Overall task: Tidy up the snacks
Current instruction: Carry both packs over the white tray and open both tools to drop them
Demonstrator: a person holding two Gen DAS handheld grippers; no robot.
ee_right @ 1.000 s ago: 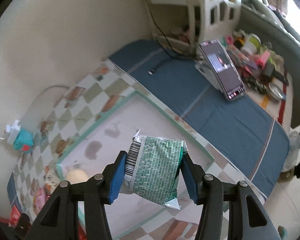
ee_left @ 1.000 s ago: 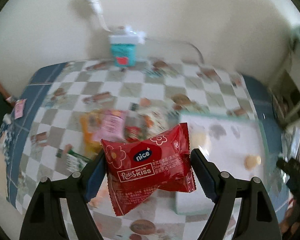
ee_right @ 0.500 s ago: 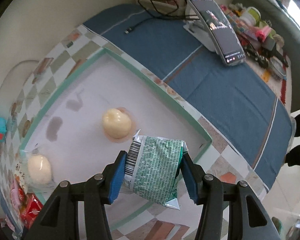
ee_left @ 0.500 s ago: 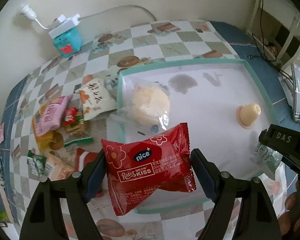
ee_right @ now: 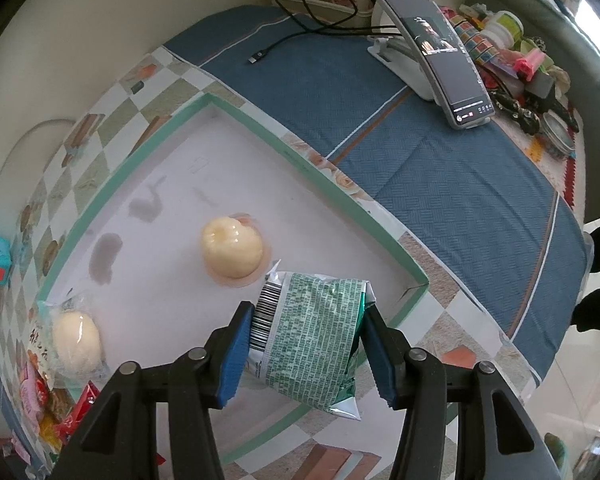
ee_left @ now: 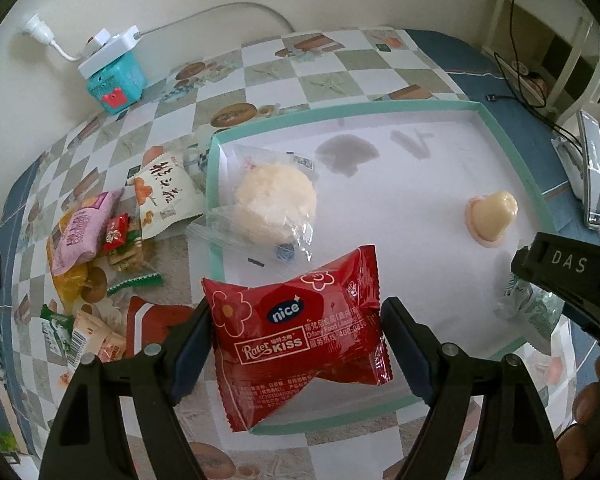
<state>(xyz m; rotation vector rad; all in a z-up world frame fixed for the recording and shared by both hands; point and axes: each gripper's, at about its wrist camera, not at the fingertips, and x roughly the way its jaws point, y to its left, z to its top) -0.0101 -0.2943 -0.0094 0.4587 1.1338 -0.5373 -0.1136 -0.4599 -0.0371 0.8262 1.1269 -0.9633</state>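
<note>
Evidently mid-delivery, the left gripper [ee_left: 296, 336] is clamping a red snack packet [ee_left: 300, 332] over the tray's [ee_left: 512, 152] near edge while the right gripper [ee_right: 308, 354] is pinching a green packet [ee_right: 312, 336] above its near-right corner, so lowering and releasing inside looks next.

1. Glossy red foil snack packet [ee_left: 300, 328]: white flower outlines, blue oval logo.
2. Crinkled green-and-white foil packet [ee_right: 312, 344]: black barcode at 9 o'clock.
3. Shallow white cardboard tray [ee_left: 416, 112]: teal rim.
4. Checkered plastic tablecloth [ee_left: 332, 76]: white-and-beige squares.
</note>
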